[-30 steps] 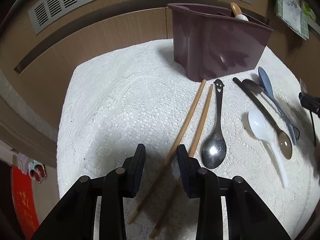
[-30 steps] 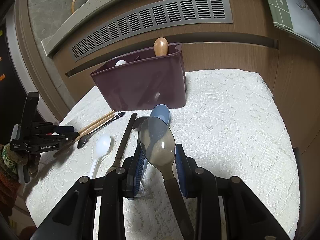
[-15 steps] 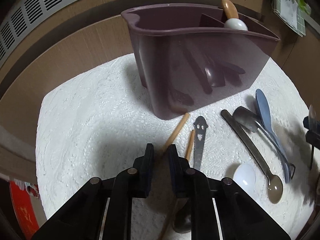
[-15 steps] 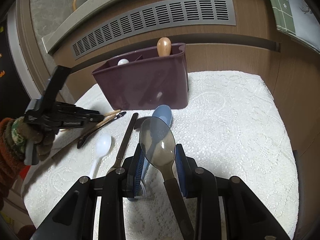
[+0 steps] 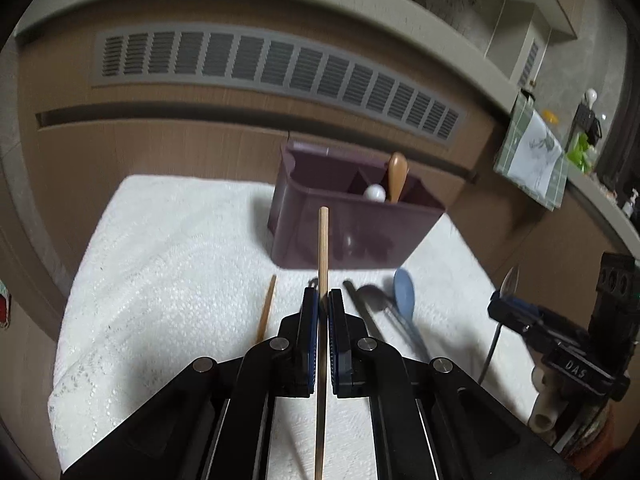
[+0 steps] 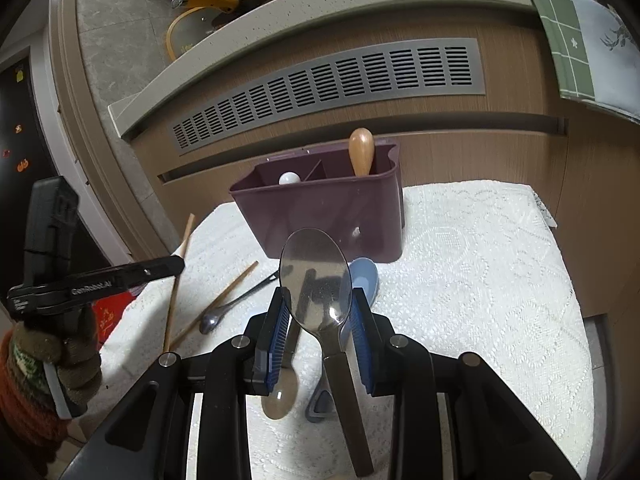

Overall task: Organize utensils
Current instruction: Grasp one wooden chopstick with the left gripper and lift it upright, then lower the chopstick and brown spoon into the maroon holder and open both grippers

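Note:
My left gripper (image 5: 323, 295) is shut on a wooden chopstick (image 5: 322, 248) and holds it lifted above the white cloth, tip toward the maroon utensil caddy (image 5: 352, 232). The second chopstick (image 5: 267, 307) lies on the cloth to the left. My right gripper (image 6: 316, 300) is shut on a large translucent brown spoon (image 6: 315, 276), held above the cloth in front of the caddy (image 6: 320, 212). The left gripper with its chopstick (image 6: 176, 280) shows at the left of the right wrist view. A wooden handle (image 6: 361, 151) and a white handle end (image 6: 289, 178) stand in the caddy.
On the cloth lie a blue spoon (image 5: 403, 292), a dark spoon (image 5: 372, 294), a steel spoon (image 6: 236, 306) and the other chopstick (image 6: 224, 300). A brown cabinet with a grey vent (image 6: 328, 88) stands behind. A green towel (image 6: 580, 32) hangs at the right.
My left gripper closed on one chopstick and lifted it off the cloth, pulling back and up from the caddy. My right gripper kept holding the spoon almost still.

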{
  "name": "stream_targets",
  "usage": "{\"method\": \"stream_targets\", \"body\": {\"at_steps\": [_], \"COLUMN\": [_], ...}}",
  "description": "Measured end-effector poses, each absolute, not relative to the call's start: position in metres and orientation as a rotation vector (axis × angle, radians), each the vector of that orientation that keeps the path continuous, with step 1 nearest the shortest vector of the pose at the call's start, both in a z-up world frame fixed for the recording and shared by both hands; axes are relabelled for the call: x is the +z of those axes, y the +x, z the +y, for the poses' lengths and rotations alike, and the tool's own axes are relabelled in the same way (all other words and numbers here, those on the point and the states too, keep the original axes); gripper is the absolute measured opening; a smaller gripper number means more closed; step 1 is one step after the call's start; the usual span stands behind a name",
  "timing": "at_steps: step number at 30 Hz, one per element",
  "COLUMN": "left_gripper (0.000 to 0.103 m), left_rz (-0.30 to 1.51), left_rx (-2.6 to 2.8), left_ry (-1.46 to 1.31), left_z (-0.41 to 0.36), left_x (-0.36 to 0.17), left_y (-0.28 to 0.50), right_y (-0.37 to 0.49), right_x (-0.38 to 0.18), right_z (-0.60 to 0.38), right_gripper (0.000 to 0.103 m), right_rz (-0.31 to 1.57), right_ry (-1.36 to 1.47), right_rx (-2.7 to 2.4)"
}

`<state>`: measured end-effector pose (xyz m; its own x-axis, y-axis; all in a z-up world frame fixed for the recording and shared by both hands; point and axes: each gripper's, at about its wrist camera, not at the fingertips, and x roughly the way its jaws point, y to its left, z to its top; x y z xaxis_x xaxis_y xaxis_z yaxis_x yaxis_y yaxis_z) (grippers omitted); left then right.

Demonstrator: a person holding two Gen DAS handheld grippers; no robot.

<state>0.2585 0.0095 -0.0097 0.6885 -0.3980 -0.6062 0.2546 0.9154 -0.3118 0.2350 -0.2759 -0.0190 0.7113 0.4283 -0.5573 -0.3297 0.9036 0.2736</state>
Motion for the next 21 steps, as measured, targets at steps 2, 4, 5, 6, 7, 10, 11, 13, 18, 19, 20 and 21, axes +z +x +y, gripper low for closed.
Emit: {"method": "stream_targets", "body": {"at_steps": [2,4,5,6,7,10,11,13,18,19,20,21], "left_gripper": [0.005,0.005,0.005,0.005,0.005,0.005,0.005,0.005,0.005,0.005,0.005,0.005], "left_rz": [0.675,0.58,0.52,0.447,0.386,0.194,0.159,0.108,0.11,0.124,0.14,0.156], "left_rx": [-0.379,-0.4,-0.407,-0.422,-0.424,-0.38,-0.369,-0.359,-0.335,-0.338,-0.336,-0.334], "left_ry": [-0.23,-0.243,-0.254,-0.266,-0.265,-0.242,-0.243,-0.243,-0.226,-0.235,-0.244,-0.254], "left_z": [0.011,0.007,0.006,0.005,0.004,-0.003,-0.004,-0.006,-0.014,-0.016,-0.016,-0.019], "left_x": [0.012,0.051,0.072,0.098,0.116,0.156,0.161,0.162,0.139,0.134,0.128,0.12], "left_y": [0.261,0.267,0.271,0.276,0.28,0.291,0.294,0.307,0.355,0.364,0.371,0.379], "right_y": [0.233,0.234,0.237,0.24,0.242,0.255,0.261,0.274,0.318,0.324,0.337,0.344], "right_x": [-0.011,0.011,0.034,0.055,0.07,0.134,0.146,0.156,0.143,0.138,0.128,0.121], "right_z": [-0.277,-0.278,-0.278,-0.278,-0.278,-0.276,-0.274,-0.27,-0.257,-0.255,-0.253,-0.251], "right_gripper": [0.028,0.028,0.028,0.028,0.028,0.028,0.028,0.028,0.028,0.028,0.028,0.028], "right_rz": [0.633,0.572,0.515,0.463,0.424,0.253,0.222,0.188,0.204,0.213,0.235,0.25], "right_ry": [0.16,0.163,0.154,0.143,0.139,0.114,0.098,0.09,0.096,0.098,0.11,0.122], "right_rx": [0.418,0.416,0.418,0.415,0.414,0.404,0.39,0.377,0.4,0.404,0.412,0.415]}}
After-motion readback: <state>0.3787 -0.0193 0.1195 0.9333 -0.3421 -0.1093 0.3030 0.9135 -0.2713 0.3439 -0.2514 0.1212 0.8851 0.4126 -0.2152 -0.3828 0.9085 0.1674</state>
